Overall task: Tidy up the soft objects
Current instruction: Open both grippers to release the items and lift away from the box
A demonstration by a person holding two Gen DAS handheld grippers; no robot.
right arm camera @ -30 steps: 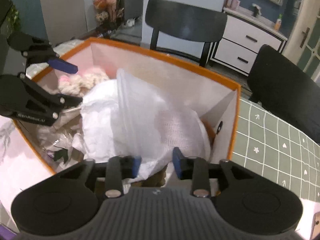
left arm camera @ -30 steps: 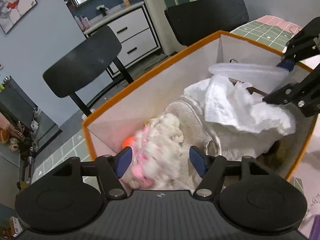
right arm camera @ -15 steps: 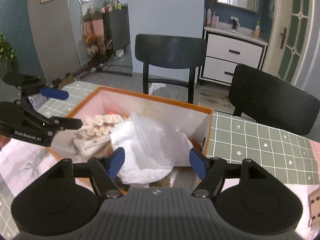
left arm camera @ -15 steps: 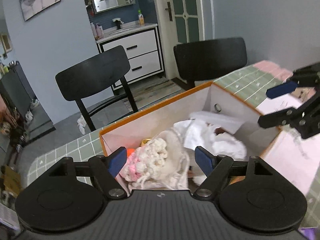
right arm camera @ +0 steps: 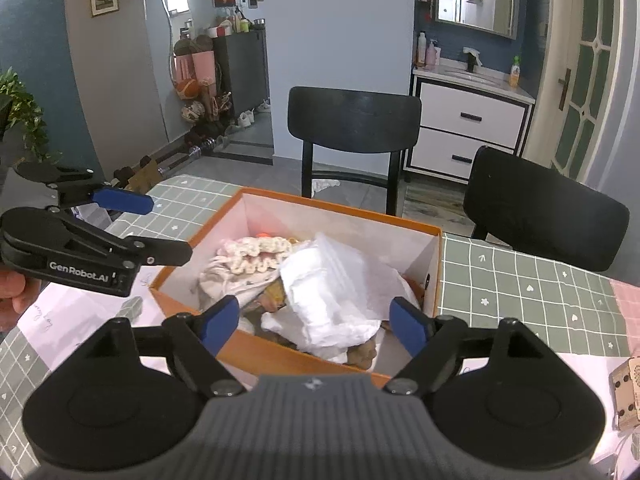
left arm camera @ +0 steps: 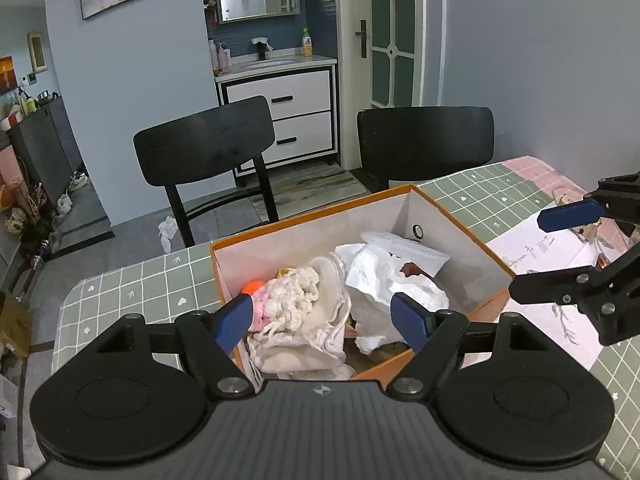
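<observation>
Left gripper [left arm camera: 322, 322]: blue-padded fingers [left arm camera: 234, 322] spread wide, nothing between them, held above the near edge of the box at lower centre of the left wrist frame. Right gripper [right arm camera: 314, 324]: fingers likewise spread and empty, above the box's near rim at lower centre of the right wrist frame.

Soft objects: all those visible lie inside the orange-rimmed cardboard box with white inner walls [left arm camera: 404, 216], which stands on the green checked counter [left arm camera: 132, 292]. Contents: a cream and pink crocheted piece [left arm camera: 290, 300] over a beige folded cloth [left arm camera: 320, 344] on the left side of the box, a crumpled white plastic bag [right arm camera: 336, 288] on the right side, and brownish items beneath, too covered to identify.

Counter around the box: white paper sheets [left arm camera: 548, 252] and a small wooden die [right arm camera: 626, 396] at the lower right edge of the right wrist frame; no loose soft item visible.

Assessment: collection appears complete or nearly so. The pile sits untidily, so levelling or closing may remain.
</observation>
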